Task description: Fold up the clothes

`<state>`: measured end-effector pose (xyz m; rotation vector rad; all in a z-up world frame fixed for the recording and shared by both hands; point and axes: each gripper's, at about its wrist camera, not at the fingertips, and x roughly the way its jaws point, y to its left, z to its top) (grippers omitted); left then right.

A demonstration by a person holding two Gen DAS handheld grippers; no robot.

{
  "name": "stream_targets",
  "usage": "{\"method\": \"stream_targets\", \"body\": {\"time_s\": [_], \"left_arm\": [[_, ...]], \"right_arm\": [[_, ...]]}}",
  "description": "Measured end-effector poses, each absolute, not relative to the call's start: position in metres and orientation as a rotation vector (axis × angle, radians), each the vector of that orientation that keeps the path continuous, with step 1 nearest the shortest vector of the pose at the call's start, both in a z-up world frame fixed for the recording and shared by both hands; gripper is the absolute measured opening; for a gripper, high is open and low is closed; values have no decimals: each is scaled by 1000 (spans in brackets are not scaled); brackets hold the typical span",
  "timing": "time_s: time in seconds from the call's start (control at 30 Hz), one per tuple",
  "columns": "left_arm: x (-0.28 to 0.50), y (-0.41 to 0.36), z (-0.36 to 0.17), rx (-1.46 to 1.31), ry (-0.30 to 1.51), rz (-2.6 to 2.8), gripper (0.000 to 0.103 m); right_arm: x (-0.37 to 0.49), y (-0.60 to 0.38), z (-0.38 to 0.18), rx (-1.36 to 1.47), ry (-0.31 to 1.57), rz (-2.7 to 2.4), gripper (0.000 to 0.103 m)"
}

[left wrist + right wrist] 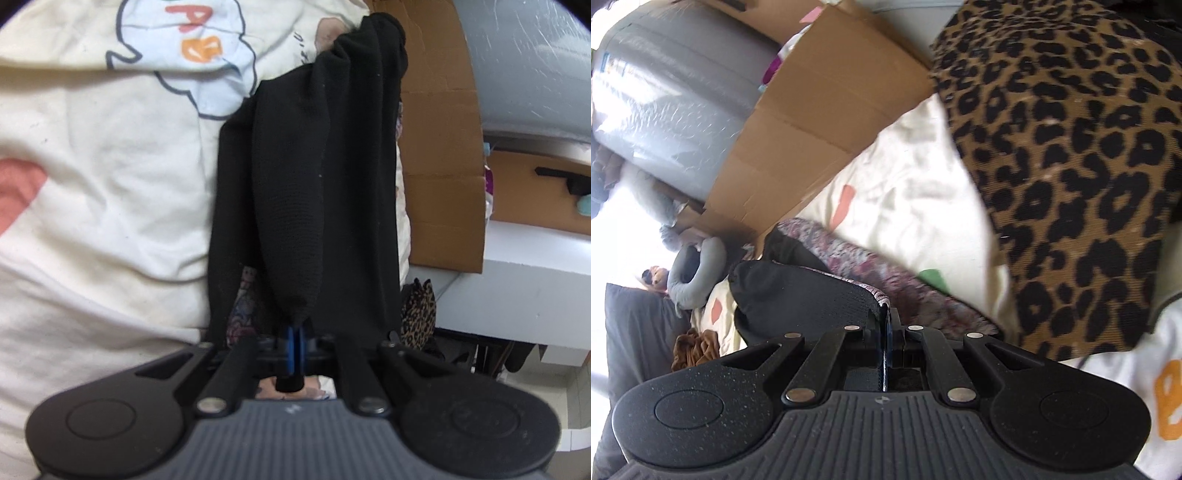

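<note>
The left gripper (295, 341) has its blue fingers (290, 345) pressed together on a gathered edge of a black garment (306, 177). The cloth rises away from the pinch in long folds and bunches at the far end, where it hangs clear of the cream sheet (103, 192) spread under it. That sheet carries a pale blue print (192, 62) with orange marks and a coral patch at the left edge. Just right of the black cloth stands a cardboard box (439, 155), and beyond it a grey wrapped roll (524, 62). A scrap of leopard cloth (419, 314) shows low down, beside the garment's right edge.

The right gripper (886, 332) is pinched shut as well, holding the rim of a black cloth (798, 295) together with a floral fabric (871, 273) that runs off to the right. Whether this black cloth is the same piece the left one holds cannot be told from here. A large leopard-print garment (1071, 177) lies on the right over the sheet (905, 206). To the far left is the box (820, 122), the grey roll (676, 96), a grey neck pillow (694, 273), and a brown crumpled cloth (698, 347).
</note>
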<state>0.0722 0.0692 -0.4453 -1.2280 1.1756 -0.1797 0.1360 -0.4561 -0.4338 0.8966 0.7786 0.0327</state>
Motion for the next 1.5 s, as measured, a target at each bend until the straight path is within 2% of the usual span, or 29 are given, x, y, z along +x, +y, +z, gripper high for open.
{"method": "stream_targets", "body": {"time_s": [0.43, 0.7, 0.83, 0.9, 1.07, 1.27, 1.33, 1.5], "left_arm": [[71, 75, -471, -1139, 1255, -119, 3], [78, 70, -484, -1101, 1298, -104, 4], [86, 70, -468, -1048, 1348, -96, 12], [90, 70, -454, -997, 1368, -87, 16], [97, 76, -417, -877, 1375, -50, 27], [106, 86, -373, -784, 1324, 8, 36], [120, 89, -358, -762, 1296, 29, 42], [161, 91, -343, -740, 1246, 27, 43]], "right_arm": [[128, -475, -476, 949, 856, -53, 0], [128, -477, -481, 938, 862, -71, 1], [127, -473, -469, 904, 860, -95, 5], [124, -472, -462, 897, 849, -107, 12], [114, -469, -445, 884, 793, -156, 21], [103, -467, -435, 905, 723, -195, 22], [102, -466, -433, 912, 714, -188, 22], [107, -459, -426, 900, 699, -166, 22]]}}
